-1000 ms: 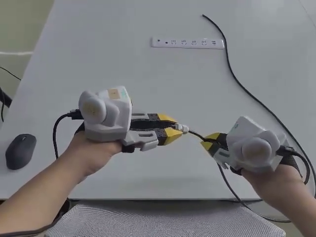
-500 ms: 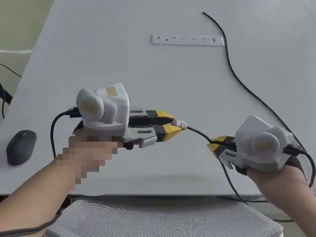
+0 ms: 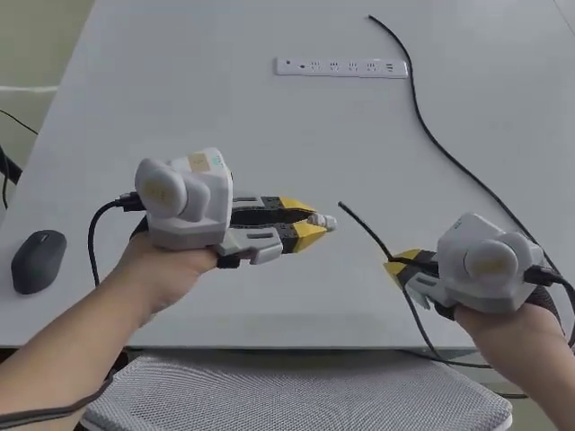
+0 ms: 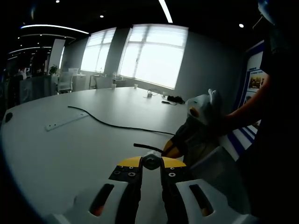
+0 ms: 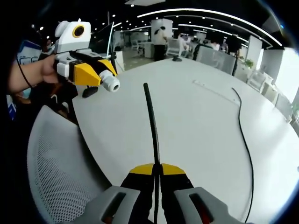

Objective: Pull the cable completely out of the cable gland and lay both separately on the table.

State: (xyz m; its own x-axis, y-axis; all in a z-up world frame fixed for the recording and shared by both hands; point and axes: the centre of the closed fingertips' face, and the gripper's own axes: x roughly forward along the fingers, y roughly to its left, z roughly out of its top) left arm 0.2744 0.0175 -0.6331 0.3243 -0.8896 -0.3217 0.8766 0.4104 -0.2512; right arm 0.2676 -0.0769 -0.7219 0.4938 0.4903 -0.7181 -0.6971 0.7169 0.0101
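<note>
Above the white table (image 3: pixel 225 117), the left gripper (image 3: pixel 313 226) pinches the small pale plastic cable gland (image 3: pixel 326 222), while the right gripper (image 3: pixel 400 265) clamps the thin black cable (image 3: pixel 364 232), whose free end points leftward at it, just apart.

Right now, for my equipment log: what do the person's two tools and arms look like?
The left tool and right tool match: rounded light-grey housings with a pale yellow disc, black jaws tipped yellow, a black lead from each rear. The left has a small sticker on top. The forearms are bare.
</note>
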